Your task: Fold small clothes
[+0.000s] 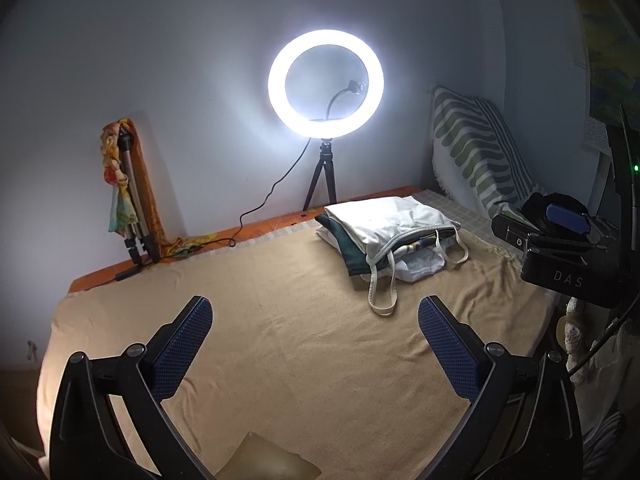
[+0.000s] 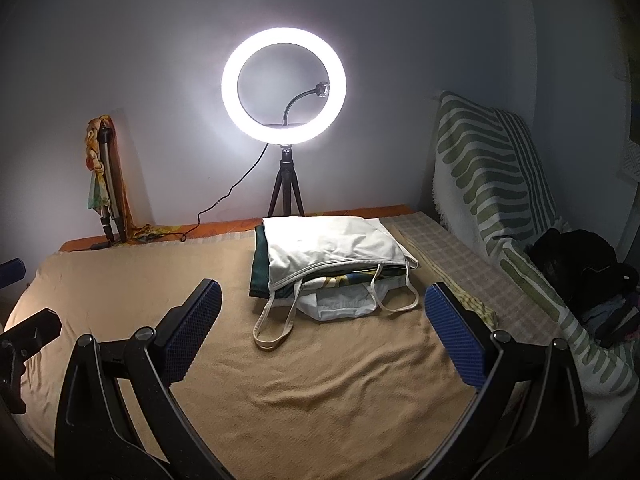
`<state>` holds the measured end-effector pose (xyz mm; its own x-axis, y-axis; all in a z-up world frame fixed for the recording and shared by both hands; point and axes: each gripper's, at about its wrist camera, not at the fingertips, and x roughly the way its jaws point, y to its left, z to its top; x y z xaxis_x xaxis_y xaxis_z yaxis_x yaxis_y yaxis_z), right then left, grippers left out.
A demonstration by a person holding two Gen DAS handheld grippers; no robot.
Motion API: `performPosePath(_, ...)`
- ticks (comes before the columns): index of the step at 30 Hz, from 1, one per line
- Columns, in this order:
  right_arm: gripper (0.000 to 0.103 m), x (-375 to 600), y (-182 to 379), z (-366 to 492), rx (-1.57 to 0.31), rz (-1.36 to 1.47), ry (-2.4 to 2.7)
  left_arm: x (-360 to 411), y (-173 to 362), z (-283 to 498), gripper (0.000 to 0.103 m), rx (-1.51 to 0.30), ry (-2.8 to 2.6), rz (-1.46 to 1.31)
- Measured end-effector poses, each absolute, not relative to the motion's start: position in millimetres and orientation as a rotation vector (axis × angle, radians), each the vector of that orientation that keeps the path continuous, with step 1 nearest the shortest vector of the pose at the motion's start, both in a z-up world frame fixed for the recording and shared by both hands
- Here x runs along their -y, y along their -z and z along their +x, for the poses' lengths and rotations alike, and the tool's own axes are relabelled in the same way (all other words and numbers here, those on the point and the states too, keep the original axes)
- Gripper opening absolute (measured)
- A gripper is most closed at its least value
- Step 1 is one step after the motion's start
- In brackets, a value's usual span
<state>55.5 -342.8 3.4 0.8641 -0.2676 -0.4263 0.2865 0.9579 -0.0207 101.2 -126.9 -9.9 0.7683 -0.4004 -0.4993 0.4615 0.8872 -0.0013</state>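
Two tools over a bed with a tan terry blanket (image 2: 320, 400): left tool (image 1: 315, 312) spread wide, gripping nothing; right tool (image 2: 322, 300) likewise spread, bare. Ahead, near the far edge, a small stack of folded clothes (image 2: 320, 256) topped by a white strappy camisole (image 2: 332, 246), loops trailing toward the tools. Behind, a glowing ring light on a black tripod (image 2: 284, 92). Left, a folded silver tripod draped in a printed scarf (image 2: 106, 184). Right, a green-striped white cushion (image 2: 492, 176).
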Motion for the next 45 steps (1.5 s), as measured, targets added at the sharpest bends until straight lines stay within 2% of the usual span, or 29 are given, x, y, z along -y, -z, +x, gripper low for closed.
performPosePath(45, 0.103, 340.8, -0.7, 54.4, -0.441, 0.053, 0.287, 130.5, 10.4, 99.3, 0.103, -0.528, 0.47, 0.131)
